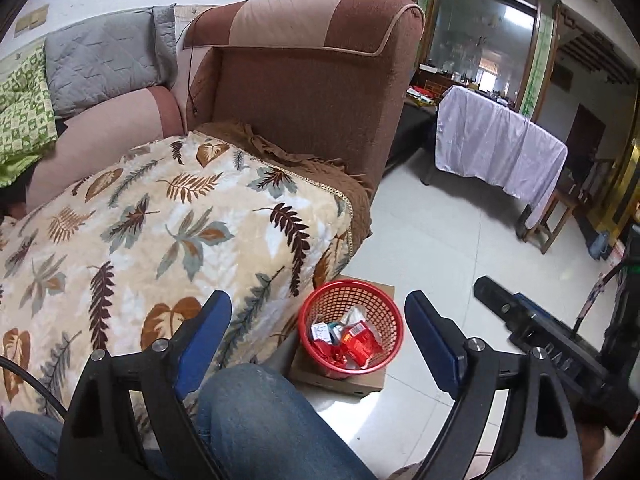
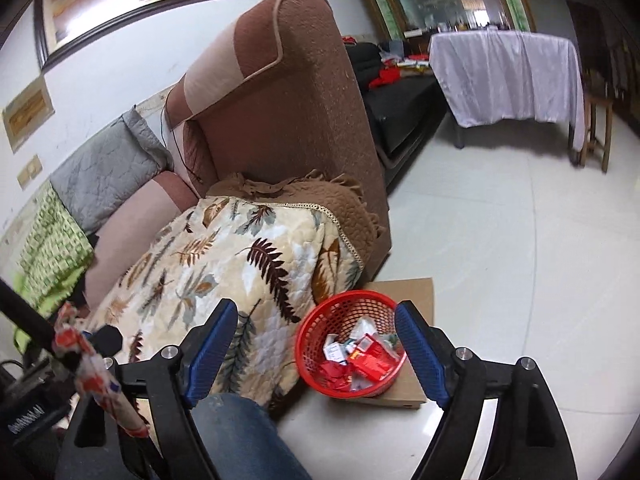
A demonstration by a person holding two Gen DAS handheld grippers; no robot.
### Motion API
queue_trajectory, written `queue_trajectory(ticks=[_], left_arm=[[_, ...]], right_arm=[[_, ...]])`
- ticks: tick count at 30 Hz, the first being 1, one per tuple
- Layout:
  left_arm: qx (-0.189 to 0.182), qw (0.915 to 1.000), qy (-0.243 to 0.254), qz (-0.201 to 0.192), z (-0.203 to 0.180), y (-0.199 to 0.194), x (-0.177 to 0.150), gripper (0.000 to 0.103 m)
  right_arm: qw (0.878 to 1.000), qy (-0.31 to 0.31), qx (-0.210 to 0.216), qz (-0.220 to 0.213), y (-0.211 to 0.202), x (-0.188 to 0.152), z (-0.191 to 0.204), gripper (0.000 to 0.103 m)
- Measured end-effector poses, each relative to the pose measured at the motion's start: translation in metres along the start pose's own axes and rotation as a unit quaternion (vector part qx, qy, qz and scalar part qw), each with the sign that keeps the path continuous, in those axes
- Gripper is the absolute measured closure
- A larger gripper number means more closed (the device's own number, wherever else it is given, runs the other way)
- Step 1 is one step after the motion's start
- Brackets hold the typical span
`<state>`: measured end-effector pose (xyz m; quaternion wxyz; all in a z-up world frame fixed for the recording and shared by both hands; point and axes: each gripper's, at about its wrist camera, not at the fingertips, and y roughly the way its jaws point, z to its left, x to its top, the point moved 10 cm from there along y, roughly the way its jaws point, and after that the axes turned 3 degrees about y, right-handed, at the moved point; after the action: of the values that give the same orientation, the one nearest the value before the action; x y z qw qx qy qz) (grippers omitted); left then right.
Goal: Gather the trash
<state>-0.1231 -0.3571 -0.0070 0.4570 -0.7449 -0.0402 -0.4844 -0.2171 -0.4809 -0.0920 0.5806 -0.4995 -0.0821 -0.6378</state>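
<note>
Two grippers hang side by side over a knee in blue jeans (image 1: 256, 412), each with its blue-padded fingers spread wide and nothing between them. In the left wrist view the left gripper (image 1: 318, 332) frames the red mesh basket (image 1: 350, 322) almost squarely: the basket shows in the gap between the fingers, lower down and beyond their tips, touching neither. From the right wrist view the right gripper (image 2: 316, 344) has the same basket (image 2: 350, 344) in its gap too, set toward the right-hand finger, whose tip overlaps the rim in the picture.

Trash (image 1: 348, 338) lies in the basket's bottom: red wrappers, a small white carton, crumpled clear plastic. The basket stands on a flat cardboard box (image 1: 360, 380) that lies on the pale tiled floor (image 1: 460, 232), just beside the sofa's front corner.

Left of the basket a leaf-patterned blanket (image 1: 160, 232) drapes the seat, with a brown fringed throw (image 1: 280, 156) beyond it against the brown armrest (image 1: 304, 92). Further back sit a grey quilted cushion (image 1: 104, 60) and a green checked cloth (image 1: 24, 108). Well apart across the floor stands a counter under a white cloth (image 1: 496, 148), a wooden stool (image 1: 548, 220) beside it, and a large mirror (image 1: 480, 36) on the far wall.
</note>
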Motion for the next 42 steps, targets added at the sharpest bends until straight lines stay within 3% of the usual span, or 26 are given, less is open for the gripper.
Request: queue_trajectory(ticks=[14, 42], left_arm=[[0.029, 0.9995, 0.014, -0.002, -0.002, -0.010, -0.003, 0.015], [0.031, 0.9995, 0.005, 0.007, 0.006, -0.002, -0.006, 0.015]], right_arm=[[1.000, -0.019, -0.019, 0.002, -0.008, -0.011, -0.004, 0.017], [0.999, -0.024, -0.023, 0.003, -0.004, -0.013, -0.006, 0.017]])
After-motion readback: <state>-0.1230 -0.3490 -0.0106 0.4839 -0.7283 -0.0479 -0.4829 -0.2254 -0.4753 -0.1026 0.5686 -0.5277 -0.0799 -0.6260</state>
